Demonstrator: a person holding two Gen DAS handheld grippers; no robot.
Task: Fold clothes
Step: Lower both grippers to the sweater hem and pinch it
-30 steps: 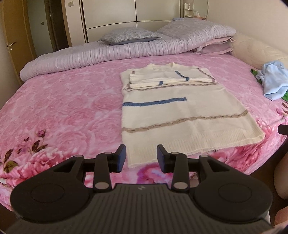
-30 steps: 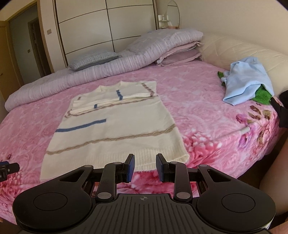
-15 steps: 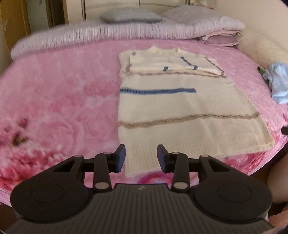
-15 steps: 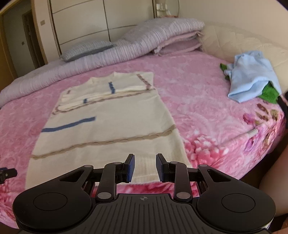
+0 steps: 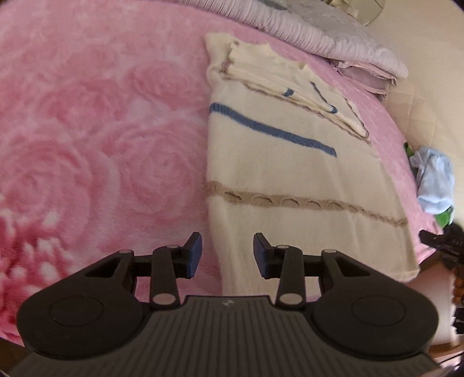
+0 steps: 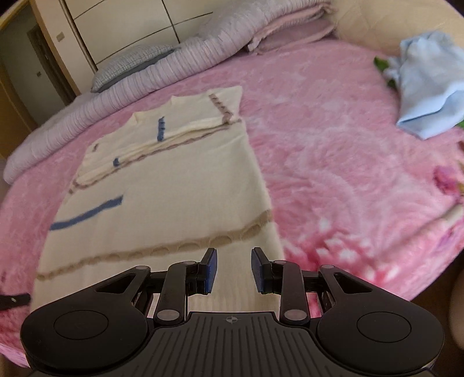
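Note:
A cream knit sweater (image 5: 290,179) with a blue stripe and a tan band lies flat on the pink floral bed, its sleeves folded across the chest. It also shows in the right wrist view (image 6: 162,203). My left gripper (image 5: 227,255) is open and empty, low over the sweater's near left hem corner. My right gripper (image 6: 233,271) is open and empty, low over the near right part of the hem. The tip of the right gripper (image 5: 440,240) shows at the right edge of the left wrist view.
A crumpled light blue garment (image 6: 429,84) over something green lies at the bed's far right, also in the left wrist view (image 5: 435,179). A rolled lilac duvet (image 6: 139,87) and pillows (image 6: 278,23) line the head of the bed. A wardrobe (image 6: 121,26) stands behind.
Both grippers have moved forward and down toward the sweater's near hem. The left one has swung left over the hem's left corner. Both stay open.

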